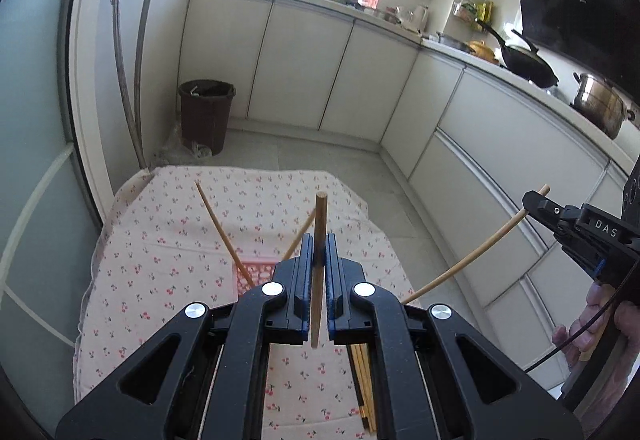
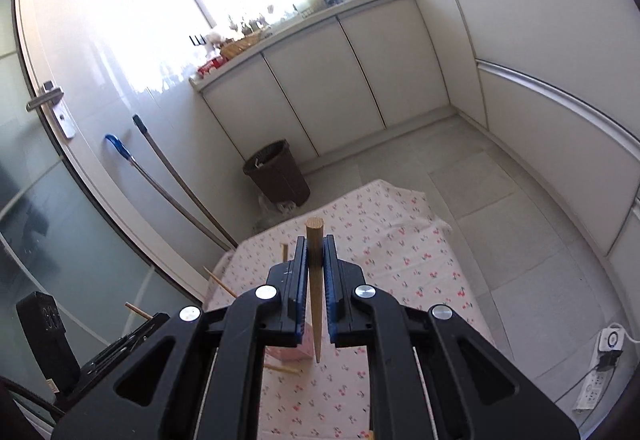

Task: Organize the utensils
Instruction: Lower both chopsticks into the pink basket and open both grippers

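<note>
Pinching one wooden chopstick each, both grippers are holding their loads clear above the surface. In the left wrist view the left gripper (image 1: 319, 254) is clamping a chopstick (image 1: 319, 240) between its blue pads, centre of frame, the blunt end standing above the jaws and the tapered end hanging below them. In the right wrist view the right gripper (image 2: 316, 260) is pressing on a second chopstick (image 2: 316, 280) in the same manner, thick end up, point down. That second gripper is also showing at the right edge of the left view, a long stick passing through its jaws.

Handling judgement: the sticks are looking light, stiff and smooth. Being round and tapered, they are liable to pivot or slide in the pads if gripped near the thin end. The thicker upper portion, where both grips are currently sitting, is giving the better hold. Breakage risk is appearing low.

Moving outward, a pink holder (image 1: 252, 274) is sitting on the surface just behind the left jaws, with two sticks (image 1: 224, 236) leaning out of it at angles. More chopsticks (image 1: 364, 384) are lying flat at lower centre, partly hidden by the gripper body.

The surface is wearing a cherry-print cloth (image 1: 160, 240). A brown bin (image 1: 206, 115) is standing on the floor beyond, upper left.
</note>
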Demonstrator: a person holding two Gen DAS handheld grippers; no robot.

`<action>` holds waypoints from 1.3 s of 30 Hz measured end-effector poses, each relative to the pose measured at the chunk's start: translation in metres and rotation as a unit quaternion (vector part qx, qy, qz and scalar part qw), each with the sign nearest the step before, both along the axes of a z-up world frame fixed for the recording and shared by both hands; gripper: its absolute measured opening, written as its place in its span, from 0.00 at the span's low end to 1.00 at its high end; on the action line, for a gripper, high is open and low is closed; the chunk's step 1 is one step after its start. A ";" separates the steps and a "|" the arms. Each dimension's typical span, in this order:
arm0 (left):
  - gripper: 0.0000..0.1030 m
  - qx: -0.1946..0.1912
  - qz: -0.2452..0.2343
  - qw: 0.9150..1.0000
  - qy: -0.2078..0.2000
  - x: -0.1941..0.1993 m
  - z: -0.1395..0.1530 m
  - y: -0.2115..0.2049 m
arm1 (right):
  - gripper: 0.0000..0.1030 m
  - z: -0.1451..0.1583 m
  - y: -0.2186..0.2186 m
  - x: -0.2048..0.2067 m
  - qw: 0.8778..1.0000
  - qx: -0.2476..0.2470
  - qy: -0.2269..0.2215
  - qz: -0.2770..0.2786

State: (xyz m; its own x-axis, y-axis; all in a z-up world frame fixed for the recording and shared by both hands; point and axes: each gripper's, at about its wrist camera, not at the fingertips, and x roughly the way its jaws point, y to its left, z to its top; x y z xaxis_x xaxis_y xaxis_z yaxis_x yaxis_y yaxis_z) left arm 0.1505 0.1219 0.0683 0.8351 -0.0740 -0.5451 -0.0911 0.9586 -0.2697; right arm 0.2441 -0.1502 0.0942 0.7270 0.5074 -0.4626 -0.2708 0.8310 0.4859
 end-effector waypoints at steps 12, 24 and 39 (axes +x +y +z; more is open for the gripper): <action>0.06 0.002 0.065 0.997 -0.041 0.034 0.029 0.042 | 0.08 0.002 0.057 0.041 0.999 0.029 0.003 0.032; 0.24 -0.072 0.169 0.983 -0.025 0.021 0.003 0.097 | 0.08 -0.020 0.090 0.057 0.999 -0.005 0.026 0.038; 0.38 -0.068 0.121 0.990 0.012 0.032 -0.006 0.081 | 0.39 -0.056 0.128 0.066 0.995 -0.035 0.053 0.076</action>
